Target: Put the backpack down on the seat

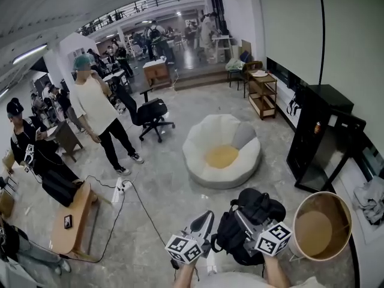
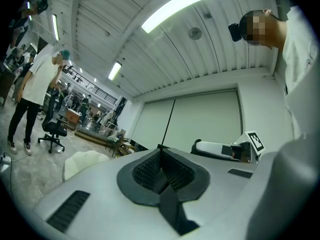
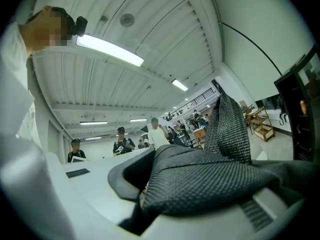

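Observation:
The black backpack [image 1: 255, 221] hangs low in front of me, off the floor. My right gripper [image 1: 239, 212] is shut on its black mesh strap [image 3: 200, 179], which fills the space between the jaws in the right gripper view. My left gripper [image 1: 205, 219] is just left of the bag, shut with nothing in it; its dark pads [image 2: 150, 169] meet at the tip. The seat, a white flower-shaped beanbag with a yellow centre [image 1: 222, 152], sits on the floor ahead of the bag, beyond both grippers.
A round brown tub [image 1: 322, 225] stands right beside the backpack. A black cabinet [image 1: 324, 137] lines the right wall. At left are a person in a white shirt [image 1: 99, 116], a black office chair [image 1: 153, 116], a wooden table [image 1: 75, 218] and a floor cable [image 1: 129, 197].

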The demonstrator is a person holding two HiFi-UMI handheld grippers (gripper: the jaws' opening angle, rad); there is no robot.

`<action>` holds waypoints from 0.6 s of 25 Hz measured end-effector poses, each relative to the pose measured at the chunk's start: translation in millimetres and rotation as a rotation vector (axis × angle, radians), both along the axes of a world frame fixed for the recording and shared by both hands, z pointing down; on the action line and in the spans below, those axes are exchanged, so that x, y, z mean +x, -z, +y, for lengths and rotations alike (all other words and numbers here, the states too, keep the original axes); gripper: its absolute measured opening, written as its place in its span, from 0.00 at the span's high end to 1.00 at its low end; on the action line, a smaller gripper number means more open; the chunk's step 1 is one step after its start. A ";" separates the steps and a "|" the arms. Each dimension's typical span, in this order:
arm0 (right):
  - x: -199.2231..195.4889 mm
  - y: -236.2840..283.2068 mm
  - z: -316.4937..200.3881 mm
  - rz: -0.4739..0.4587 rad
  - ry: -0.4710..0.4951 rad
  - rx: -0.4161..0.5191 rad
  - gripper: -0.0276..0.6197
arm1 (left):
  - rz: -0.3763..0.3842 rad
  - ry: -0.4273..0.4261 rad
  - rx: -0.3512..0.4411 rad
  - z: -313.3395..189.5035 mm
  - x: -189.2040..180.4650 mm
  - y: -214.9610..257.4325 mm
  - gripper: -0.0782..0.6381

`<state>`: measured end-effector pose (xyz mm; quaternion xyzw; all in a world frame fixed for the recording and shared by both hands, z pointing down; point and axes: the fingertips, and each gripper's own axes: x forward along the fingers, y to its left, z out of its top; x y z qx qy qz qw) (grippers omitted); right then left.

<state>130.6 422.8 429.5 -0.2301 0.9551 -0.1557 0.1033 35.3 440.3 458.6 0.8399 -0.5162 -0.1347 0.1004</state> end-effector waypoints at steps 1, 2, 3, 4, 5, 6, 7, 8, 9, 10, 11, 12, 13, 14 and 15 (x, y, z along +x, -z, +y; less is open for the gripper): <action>2.3 -0.9 1.6 0.008 0.006 -0.001 0.87 | 0.000 0.001 -0.001 0.7 5.1 -1.2 0.84; 4.7 -2.2 2.7 0.016 0.013 -0.003 0.87 | 0.001 0.002 -0.002 0.8 10.3 -2.5 0.84; 7.1 -3.8 2.8 0.023 0.021 -0.002 0.87 | 0.002 0.005 -0.001 0.0 15.3 -3.3 0.84; 9.5 -5.4 2.2 0.028 0.029 0.001 0.87 | 0.003 0.007 -0.001 -1.5 20.3 -3.6 0.84; 12.2 -6.9 1.2 0.030 0.036 0.002 0.87 | 0.003 0.009 -0.002 -3.2 25.5 -4.2 0.84; 15.3 -8.1 -0.4 0.028 0.041 0.003 0.87 | 0.002 0.008 -0.003 -5.1 30.8 -5.4 0.84; 18.9 -8.9 -2.3 0.023 0.045 0.003 0.87 | 0.000 0.006 -0.004 -7.1 36.1 -6.7 0.84; 22.6 -9.5 -4.3 0.018 0.049 0.004 0.87 | -0.001 0.003 -0.006 -8.9 41.4 -8.0 0.84; 26.0 -10.0 -6.3 0.016 0.051 0.004 0.87 | 0.000 0.002 -0.008 -10.5 45.8 -9.3 0.84; 28.7 -10.5 -8.5 0.018 0.052 0.002 0.87 | 0.001 0.002 -0.011 -12.1 49.0 -10.7 0.84; 30.5 -11.1 -11.3 0.021 0.052 0.000 0.87 | 0.002 0.004 -0.013 -14.3 50.9 -12.1 0.84; 31.7 -11.8 -14.7 0.022 0.052 -0.001 0.87 | 0.004 0.005 -0.015 -17.1 52.1 -13.3 0.84; 32.9 -12.5 -17.9 0.024 0.050 -0.003 0.87 | 0.006 0.005 -0.016 -19.9 53.3 -14.4 0.84; 34.1 -13.1 -20.3 0.030 0.048 -0.004 0.87 | 0.009 0.005 -0.018 -21.9 54.5 -15.9 0.84; 34.9 -14.0 -22.2 0.033 0.046 -0.005 0.87 | 0.011 0.005 -0.020 -23.2 55.3 -17.5 0.84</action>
